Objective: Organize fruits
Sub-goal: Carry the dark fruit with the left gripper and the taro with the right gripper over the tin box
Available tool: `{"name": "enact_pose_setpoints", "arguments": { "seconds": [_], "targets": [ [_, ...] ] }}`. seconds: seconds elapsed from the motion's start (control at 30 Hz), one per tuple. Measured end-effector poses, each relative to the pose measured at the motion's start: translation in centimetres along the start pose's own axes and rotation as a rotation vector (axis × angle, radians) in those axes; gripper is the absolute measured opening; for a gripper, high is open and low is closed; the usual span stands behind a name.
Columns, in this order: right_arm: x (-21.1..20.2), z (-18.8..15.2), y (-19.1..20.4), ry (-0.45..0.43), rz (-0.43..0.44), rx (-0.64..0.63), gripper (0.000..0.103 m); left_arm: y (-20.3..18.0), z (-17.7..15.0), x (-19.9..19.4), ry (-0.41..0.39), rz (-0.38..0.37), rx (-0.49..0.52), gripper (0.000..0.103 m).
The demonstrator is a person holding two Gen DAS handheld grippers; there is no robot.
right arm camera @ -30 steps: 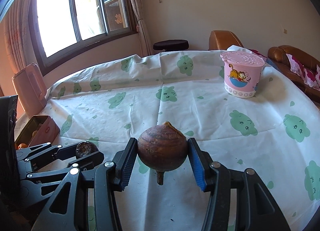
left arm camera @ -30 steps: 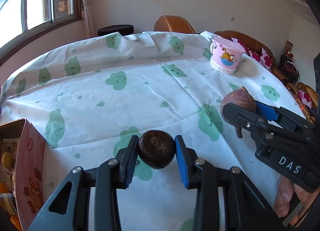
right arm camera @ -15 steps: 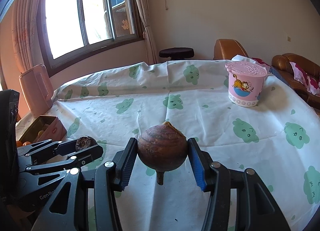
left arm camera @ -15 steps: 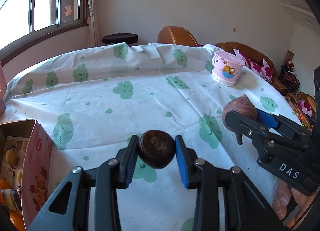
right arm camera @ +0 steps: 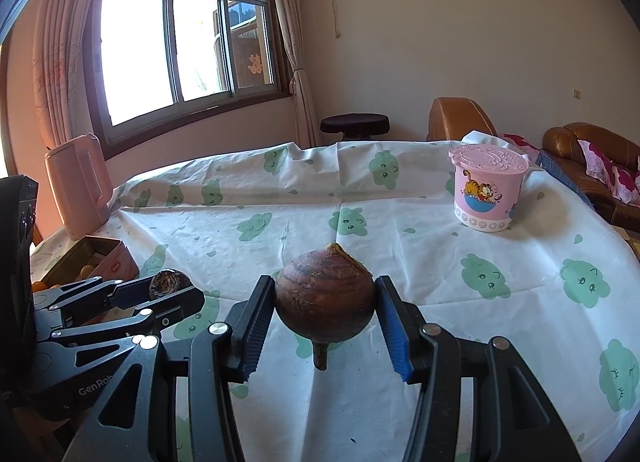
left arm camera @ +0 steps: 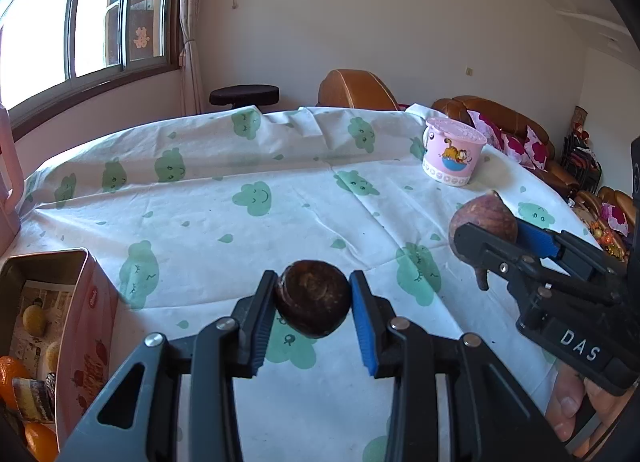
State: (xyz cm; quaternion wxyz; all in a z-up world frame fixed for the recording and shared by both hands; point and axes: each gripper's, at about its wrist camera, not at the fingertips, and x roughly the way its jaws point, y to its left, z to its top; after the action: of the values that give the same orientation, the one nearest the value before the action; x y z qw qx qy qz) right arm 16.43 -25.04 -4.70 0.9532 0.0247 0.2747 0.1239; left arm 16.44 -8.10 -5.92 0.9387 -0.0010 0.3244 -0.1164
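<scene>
My left gripper (left arm camera: 313,304) is shut on a small dark brown round fruit (left arm camera: 312,298), held above the tablecloth. My right gripper (right arm camera: 325,304) is shut on a larger brown bulb-shaped fruit (right arm camera: 325,298) with a stub pointing down. In the left wrist view the right gripper (left arm camera: 496,228) and its larger fruit (left arm camera: 480,214) hang at the right. In the right wrist view the left gripper (right arm camera: 168,292) with the small fruit (right arm camera: 168,282) is at the lower left. A pink tin box (left arm camera: 92,318) at the left holds oranges and other small items.
A pink cartoon tub with a lid (right arm camera: 486,192) stands at the far right of the table (right arm camera: 400,198). A pink jug (right arm camera: 78,186) stands at the far left edge. Brown chairs, a sofa and a dark stool lie beyond the table. A hand (left arm camera: 568,406) shows at lower right.
Both views have tilted upward, showing more wall and window and less near table. Each fruit stays gripped as before.
</scene>
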Motion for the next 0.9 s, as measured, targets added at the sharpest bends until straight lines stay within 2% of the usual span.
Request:
{"name": "enact_pose_setpoints", "arguments": {
  "seconds": [0.9],
  "targets": [
    [-2.0,-0.3,0.7,-0.113,-0.012,-0.03,0.053,-0.2,-0.1,-2.2,-0.117,0.03,0.012,0.038]
  ]
}}
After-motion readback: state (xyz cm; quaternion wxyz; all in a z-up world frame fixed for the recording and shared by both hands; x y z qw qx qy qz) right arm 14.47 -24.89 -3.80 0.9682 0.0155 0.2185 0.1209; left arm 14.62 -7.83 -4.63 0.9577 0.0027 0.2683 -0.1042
